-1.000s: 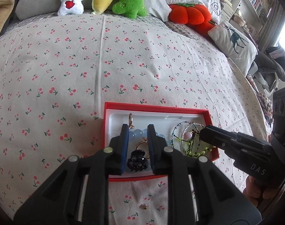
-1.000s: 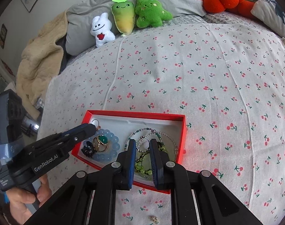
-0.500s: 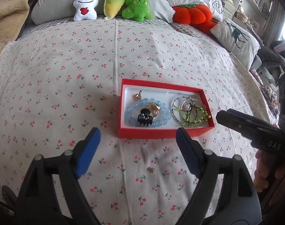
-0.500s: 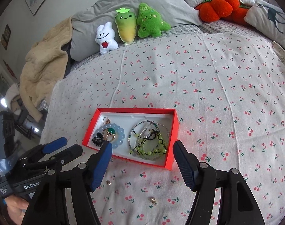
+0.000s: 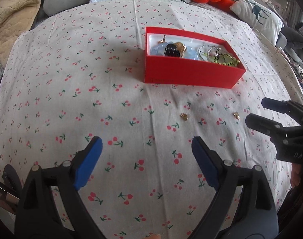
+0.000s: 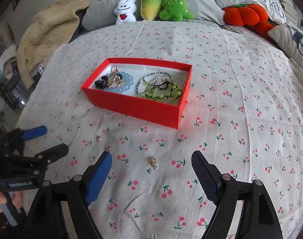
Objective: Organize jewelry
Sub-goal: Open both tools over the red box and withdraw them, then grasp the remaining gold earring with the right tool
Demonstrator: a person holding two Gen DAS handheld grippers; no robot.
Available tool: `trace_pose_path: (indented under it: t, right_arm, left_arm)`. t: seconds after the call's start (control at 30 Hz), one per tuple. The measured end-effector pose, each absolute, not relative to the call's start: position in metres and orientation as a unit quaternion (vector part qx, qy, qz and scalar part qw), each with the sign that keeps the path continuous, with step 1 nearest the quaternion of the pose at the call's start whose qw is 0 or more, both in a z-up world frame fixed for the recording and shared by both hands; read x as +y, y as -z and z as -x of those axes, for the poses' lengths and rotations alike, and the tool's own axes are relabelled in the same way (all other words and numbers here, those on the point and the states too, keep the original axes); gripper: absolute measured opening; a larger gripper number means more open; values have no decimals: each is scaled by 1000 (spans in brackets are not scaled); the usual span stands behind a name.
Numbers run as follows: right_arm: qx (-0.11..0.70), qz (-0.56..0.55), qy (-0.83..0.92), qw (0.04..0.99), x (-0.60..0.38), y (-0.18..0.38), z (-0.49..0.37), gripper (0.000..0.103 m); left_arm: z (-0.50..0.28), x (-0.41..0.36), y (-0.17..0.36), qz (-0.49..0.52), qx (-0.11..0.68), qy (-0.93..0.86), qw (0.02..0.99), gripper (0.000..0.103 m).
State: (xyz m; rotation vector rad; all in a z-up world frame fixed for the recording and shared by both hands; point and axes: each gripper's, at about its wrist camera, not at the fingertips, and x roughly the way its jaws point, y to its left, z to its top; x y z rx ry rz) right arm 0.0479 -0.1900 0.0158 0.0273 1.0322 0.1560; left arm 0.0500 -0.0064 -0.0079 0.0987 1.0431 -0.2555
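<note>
Nearest, the left hand-held gripper (image 5: 146, 151) and the right hand-held gripper (image 6: 151, 168) both hover low over a bed covered in a white cherry-print bedsheet (image 6: 241, 119). Each has its blue-padded fingers spread wide and holds nothing.

On the sheet between the right gripper's fingers lies a small gold earring (image 6: 153, 161). A second small gold earring (image 6: 99, 138) lies to its left, near the tips of the left gripper. Both sit loose on the fabric, just in front of the box and apart from it.

Beyond them stands a red box (image 6: 135, 105) with a white lining, open at the top. Its left part holds a pale blue bead bracelet (image 6: 123, 85), with a black hair claw (image 6: 101, 83) and gold rings (image 6: 114, 79) lying on it. Its right part holds a tangle of green bead bracelets (image 6: 163, 93) and thin silver bangles (image 6: 157, 78).

Farthest, against grey pillows (image 6: 111, 2) at the head of the bed, sit a white plush (image 6: 125, 11), a yellow-green radish plush (image 6: 150, 3), a green tree plush (image 6: 174, 6) and an orange pumpkin plush (image 6: 243, 15). A beige blanket (image 6: 49, 27) is heaped at the left.
</note>
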Motion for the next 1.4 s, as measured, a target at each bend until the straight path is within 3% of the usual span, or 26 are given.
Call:
trace_pose_path:
  t: [0.3, 0.83, 1.0, 1.27, 1.4]
  right_arm:
    - [520, 27, -88, 849, -187, 22, -26, 83]
    - [499, 43, -95, 860, -186, 27, -30, 85]
    - [498, 35, -95, 861, -187, 26, -38, 84]
    - [495, 51, -82, 864, -182, 26, -49, 63]
    - [491, 60, -78, 866, -181, 26, -50, 46]
  left_arm:
    - [-32, -12, 31, -89, 495, 149, 851, 91]
    - [-38, -19, 32, -84, 479, 163, 858, 91]
    - [-40, -18, 31, -71, 480, 169, 858, 85]
    - [-42, -18, 32, -70, 487, 172, 854, 83]
    - [-42, -19, 33, -74, 489, 170, 852, 83]
